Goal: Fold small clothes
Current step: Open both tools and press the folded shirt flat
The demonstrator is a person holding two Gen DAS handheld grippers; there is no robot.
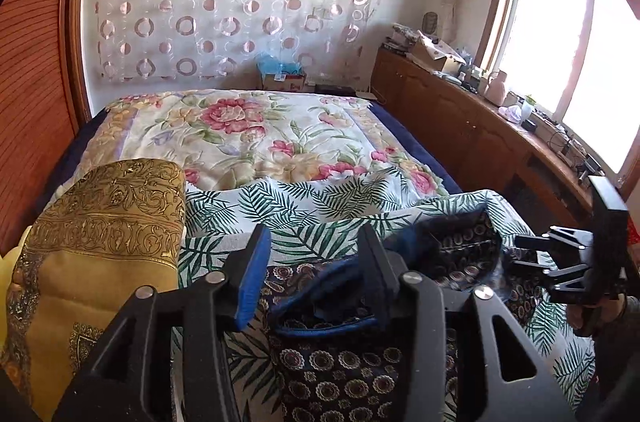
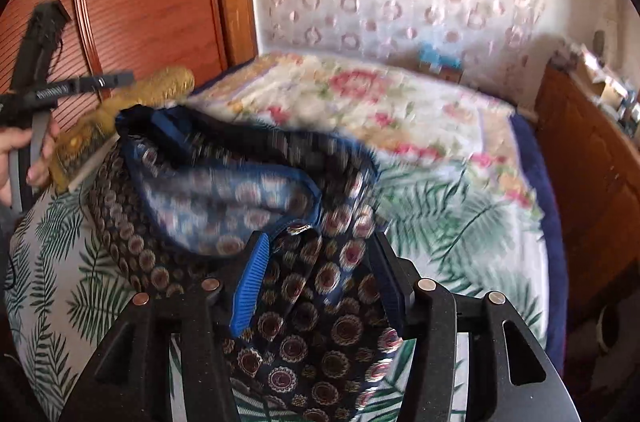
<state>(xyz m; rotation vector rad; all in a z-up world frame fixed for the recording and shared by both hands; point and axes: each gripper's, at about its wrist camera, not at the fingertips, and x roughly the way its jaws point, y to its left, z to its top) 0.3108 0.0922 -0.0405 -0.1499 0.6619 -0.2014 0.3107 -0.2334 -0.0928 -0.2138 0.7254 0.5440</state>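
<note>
My left gripper (image 1: 316, 274) and right gripper (image 2: 320, 278) both agape over patterned garment (image 1: 340, 362); grip probably lost, view blurred. Advise aligning blue hem (image 1: 326, 328) before creasing.

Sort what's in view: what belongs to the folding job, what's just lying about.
Job:
- dark patterned garment, blue-trimmed
- left gripper, fingers apart over the garment
- right gripper, fingers apart, garment between them
- leaf-print sheet under it

Lying about:
- gold cushion
- floral quilt
- sideboard clutter
- blue bag
</note>
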